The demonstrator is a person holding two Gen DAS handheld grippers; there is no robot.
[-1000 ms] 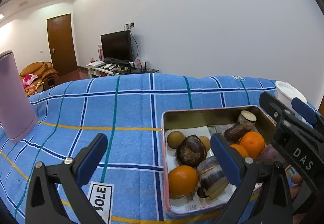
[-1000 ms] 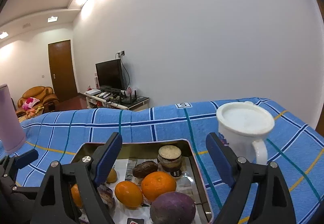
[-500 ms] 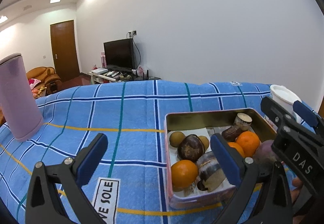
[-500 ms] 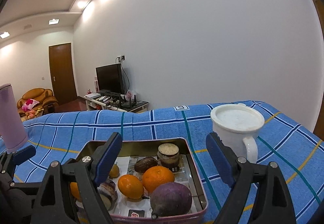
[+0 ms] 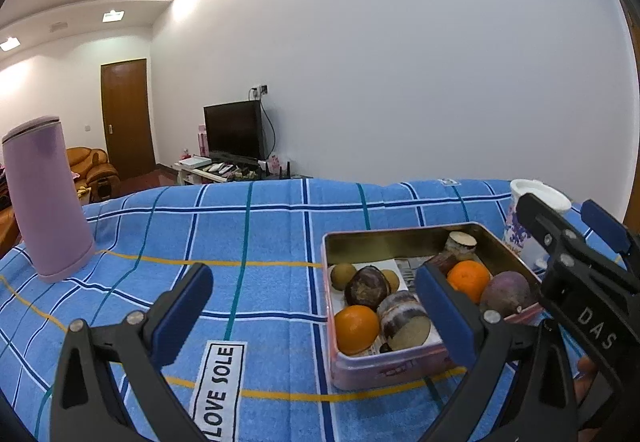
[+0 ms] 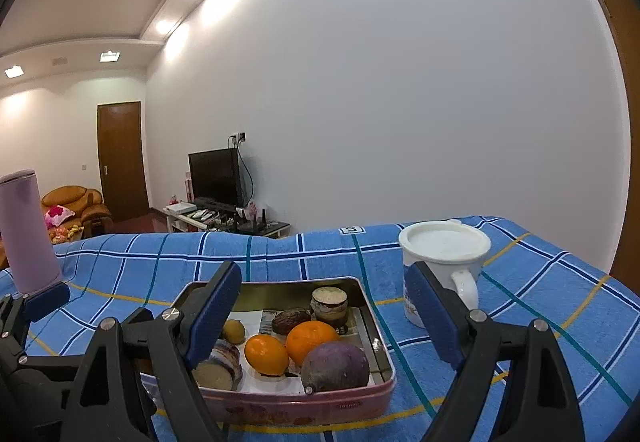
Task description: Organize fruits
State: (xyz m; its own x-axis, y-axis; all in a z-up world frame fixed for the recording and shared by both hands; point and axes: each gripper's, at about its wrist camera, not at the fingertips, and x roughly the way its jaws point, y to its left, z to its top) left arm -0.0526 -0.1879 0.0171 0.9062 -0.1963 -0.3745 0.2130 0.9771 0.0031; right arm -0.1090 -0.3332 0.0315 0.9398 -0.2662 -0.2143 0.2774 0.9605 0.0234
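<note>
- The left claw (image 5: pixel 312 306) is hanging wide open and holding nothing, above the blue checked cloth (image 5: pixel 260 234) just left of the tin.
- The right claw (image 6: pixel 328 310) is also gaping wide and gripping nothing, hovering over the near end of the pink tin (image 6: pixel 320 408).
- The fruits are all sitting inside the tin: two oranges (image 6: pixel 312 336), a purple round fruit (image 6: pixel 335 366) at the near right corner, a dark brown one (image 5: pixel 367 287), small brownish ones (image 5: pixel 343 275) at the far left, and cut stem pieces (image 6: pixel 329 302).
- No fruit is showing loose on the cloth, so the scene is fitting either a finished gathering or a sorting inside the tin that is under way.
- Any grip in there is looking tight: the pieces are touching, so the claw should be coming down straight over one piece, closing gently since round fruit would likely be rolling.
- A white mug (image 6: pixel 444 262) is standing just right of the tin, and a lilac flask (image 5: pixel 46 198) far left; both are worth steering clear of.
</note>
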